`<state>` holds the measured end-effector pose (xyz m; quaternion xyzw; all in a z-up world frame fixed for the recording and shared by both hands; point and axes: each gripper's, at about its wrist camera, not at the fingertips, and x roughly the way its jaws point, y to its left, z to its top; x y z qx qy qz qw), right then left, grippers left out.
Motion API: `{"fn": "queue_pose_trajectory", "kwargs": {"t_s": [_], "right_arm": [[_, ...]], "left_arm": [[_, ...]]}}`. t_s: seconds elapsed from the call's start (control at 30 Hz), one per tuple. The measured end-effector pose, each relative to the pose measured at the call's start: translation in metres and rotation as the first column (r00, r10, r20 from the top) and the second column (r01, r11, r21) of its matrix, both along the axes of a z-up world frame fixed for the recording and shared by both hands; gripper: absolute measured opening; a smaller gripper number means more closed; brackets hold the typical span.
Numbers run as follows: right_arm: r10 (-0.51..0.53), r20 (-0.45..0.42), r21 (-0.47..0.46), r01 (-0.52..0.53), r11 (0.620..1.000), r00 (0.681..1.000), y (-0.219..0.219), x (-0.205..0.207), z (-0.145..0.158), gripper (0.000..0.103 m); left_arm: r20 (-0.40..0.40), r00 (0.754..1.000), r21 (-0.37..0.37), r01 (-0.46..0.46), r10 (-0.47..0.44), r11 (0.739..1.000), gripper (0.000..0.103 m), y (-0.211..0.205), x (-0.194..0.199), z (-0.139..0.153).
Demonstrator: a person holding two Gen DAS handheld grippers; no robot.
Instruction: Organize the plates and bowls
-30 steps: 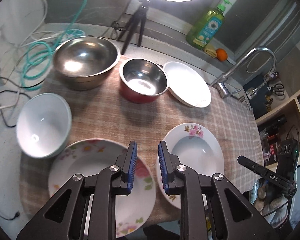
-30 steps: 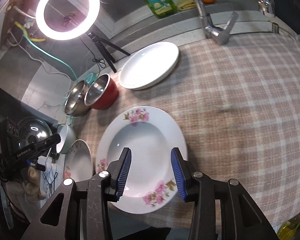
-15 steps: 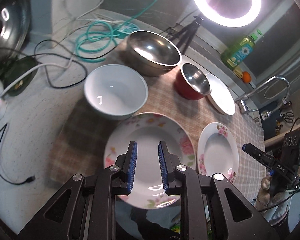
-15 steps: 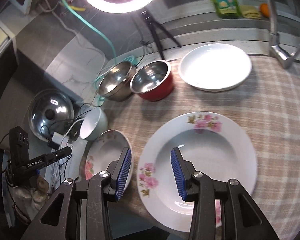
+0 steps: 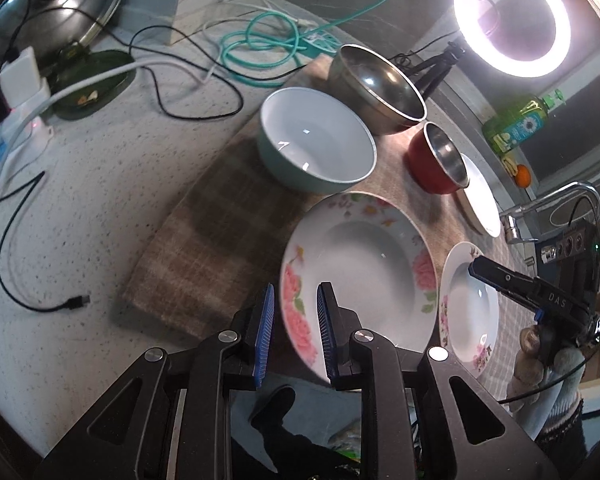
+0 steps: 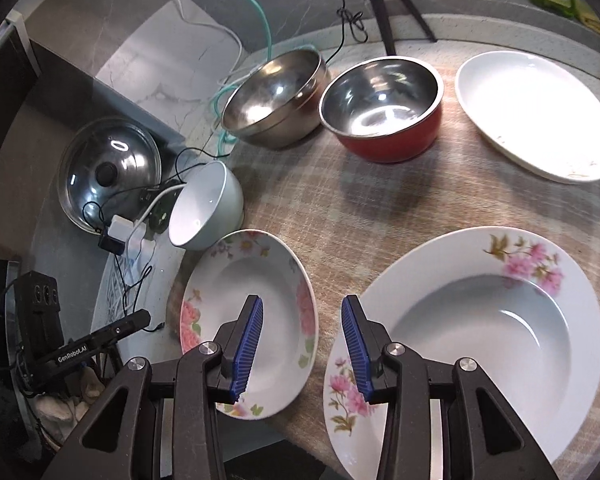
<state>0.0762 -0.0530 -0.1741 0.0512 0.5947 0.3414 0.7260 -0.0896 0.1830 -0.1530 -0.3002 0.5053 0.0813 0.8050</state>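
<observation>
Two deep floral plates lie side by side at the front of a checked cloth (image 5: 204,248). The one with big pink flowers (image 5: 360,272) (image 6: 244,312) is on the left, and the one with small pink sprigs (image 5: 468,304) (image 6: 480,340) is on the right. My left gripper (image 5: 296,308) hovers over the left rim of the big-flower plate, its jaws narrowly apart and gripping nothing. My right gripper (image 6: 303,320) is open above the gap between the two plates. Behind them are a pale blue bowl (image 5: 316,148) (image 6: 204,208), a steel bowl (image 5: 380,88) (image 6: 276,96), a red bowl (image 5: 440,160) (image 6: 384,108) and a plain white plate (image 5: 480,196) (image 6: 536,112).
Cables (image 5: 260,40) and a charger (image 5: 20,76) lie on the speckled counter left of the cloth, near a pot lid (image 6: 108,172). A ring light (image 5: 512,20), soap bottle (image 5: 516,124), orange (image 5: 523,176) and tap (image 5: 552,204) stand at the back. A gloved hand (image 5: 540,356) holds the other gripper.
Both grippers moved left and rolled. The left went from between the two floral plates to the big-flower plate's left rim; the right went from over the sprig plate to the gap between plates.
</observation>
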Motion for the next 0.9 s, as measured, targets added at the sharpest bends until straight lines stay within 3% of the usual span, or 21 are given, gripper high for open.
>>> {"fn": "queue_pose_trajectory", "kwargs": {"t_s": [0.4, 0.9], "right_arm": [[0.056, -0.077, -0.055, -0.061, 0.997, 0.995, 0.030, 0.014, -0.031, 0.031], [0.088, -0.106, -0.081, -0.097, 0.992, 0.990, 0.040, 0.017, -0.040, 0.020]], "left_arm": [[-0.053, 0.999, -0.072, -0.007, 0.003, 0.997, 0.020, 0.002, 0.000, -0.028], [-0.061, 0.998, -0.125, 0.005, -0.012, 0.992, 0.020, -0.001, 0.008, -0.041]]}}
